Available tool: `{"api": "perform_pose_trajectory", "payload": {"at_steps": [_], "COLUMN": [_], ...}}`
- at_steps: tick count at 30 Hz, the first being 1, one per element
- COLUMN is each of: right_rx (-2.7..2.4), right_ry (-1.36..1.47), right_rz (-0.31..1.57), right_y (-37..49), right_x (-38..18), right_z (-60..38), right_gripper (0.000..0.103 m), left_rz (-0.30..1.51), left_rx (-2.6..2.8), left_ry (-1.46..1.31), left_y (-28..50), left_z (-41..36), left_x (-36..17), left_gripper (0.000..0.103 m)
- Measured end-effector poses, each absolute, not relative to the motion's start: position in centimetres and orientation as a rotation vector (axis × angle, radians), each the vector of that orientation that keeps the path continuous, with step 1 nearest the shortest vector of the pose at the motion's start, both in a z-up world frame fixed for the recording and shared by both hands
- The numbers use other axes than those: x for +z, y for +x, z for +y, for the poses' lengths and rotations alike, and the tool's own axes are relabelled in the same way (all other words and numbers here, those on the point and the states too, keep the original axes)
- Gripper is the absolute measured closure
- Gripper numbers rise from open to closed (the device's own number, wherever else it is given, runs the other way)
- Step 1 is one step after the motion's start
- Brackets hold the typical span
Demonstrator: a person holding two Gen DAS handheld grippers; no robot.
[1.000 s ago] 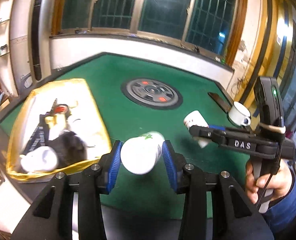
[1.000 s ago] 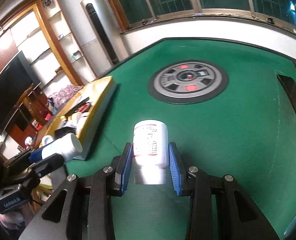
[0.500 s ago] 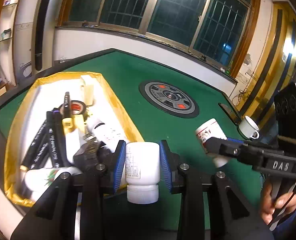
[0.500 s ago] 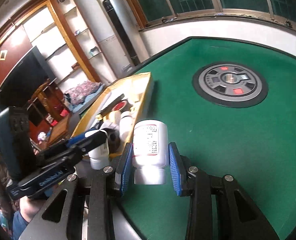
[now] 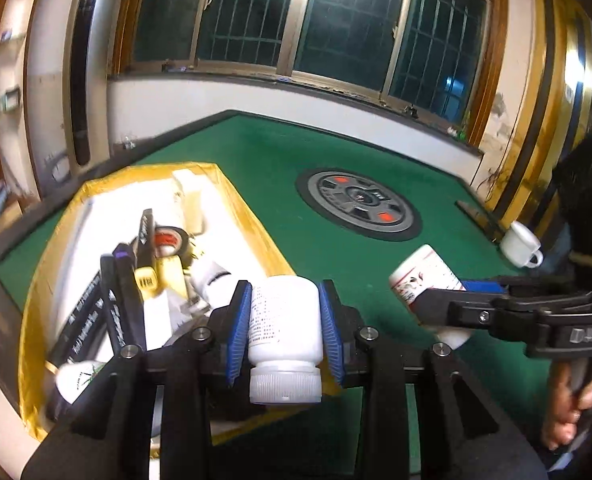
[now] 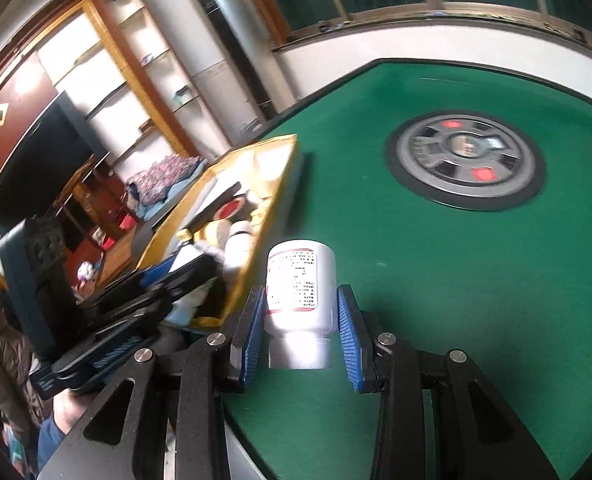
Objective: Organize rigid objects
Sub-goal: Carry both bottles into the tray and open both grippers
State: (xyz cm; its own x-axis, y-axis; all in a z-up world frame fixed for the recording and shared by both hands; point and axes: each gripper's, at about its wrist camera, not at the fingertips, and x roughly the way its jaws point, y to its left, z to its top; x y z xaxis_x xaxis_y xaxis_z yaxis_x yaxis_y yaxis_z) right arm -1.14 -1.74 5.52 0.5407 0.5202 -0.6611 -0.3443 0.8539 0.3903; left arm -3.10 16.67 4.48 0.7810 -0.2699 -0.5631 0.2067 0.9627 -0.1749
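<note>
Green felt surface (image 5: 280, 184) with a round grey hub (image 5: 358, 206) in the middle, barred windows behind. Left gripper (image 5: 284, 330) clamped on a white bottle (image 5: 284, 320), cap toward the camera, printed label on its side; its jaws have just been closing, bottle between them, blue pads pressing both sides. Bottle hangs at the near right corner of the yellow-rimmed tray (image 5: 248, 220). Tray holds black markers (image 5: 118, 300), a tape roll (image 5: 168, 238), another white bottle (image 5: 212, 276), more clutter, partly blurred. Right gripper (image 6: 301, 334) clamped on a red-labelled white bottle (image 6: 301, 292), cap toward the camera, over the felt just beside the tray's (image 6: 274, 196) right wall. White mug (image 5: 520, 246) sits at the far right edge of the surface. A hand (image 5: 576, 408) grips the right handle, lower right.
</note>
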Motion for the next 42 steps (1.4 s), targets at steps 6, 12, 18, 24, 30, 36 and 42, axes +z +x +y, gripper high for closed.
{"api": "perform_pose_trajectory", "payload": {"at_steps": [6,12,18,24,30,36,42], "right_rx": [0.562,0.545,0.587,0.574,0.469,0.456,0.412], "right_ry": [0.146,0.118,0.121,0.173,0.116,0.082,0.130], "right_rz": [0.839,0.878,0.979,1.098,1.120,1.163,1.164], "right_y": [1.2,6.4,13.3,17.4,19.2,19.3,18.1], "right_x": [6.8,6.3,4.9,2.3,2.5,3.1,5.2], "right_z": [3.0,6.6,10.0,12.5,14.4,14.0,12.7], "right_gripper": [0.071,0.071,0.071,0.071,0.071,0.071,0.060], "left_rz": [0.598,0.738,0.929,0.981,1.001,1.030,1.034], "left_rx": [-0.290,-0.305,-0.292,-0.277,-0.214,-0.246,-0.238], "left_ry": [-0.059,-0.059,-0.144,-0.316,-0.260,-0.288,-0.266], "left_y": [-1.6,4.4,9.5,10.7,11.2,11.8,10.8], "left_z": [18.3,21.4,25.6,28.7,27.8,28.1,27.8], "left_x": [5.0,4.7,3.4,1.8,1.7,2.1,3.2], "left_gripper": [0.072,0.071,0.070,0.071,0.071,0.043,0.036]}}
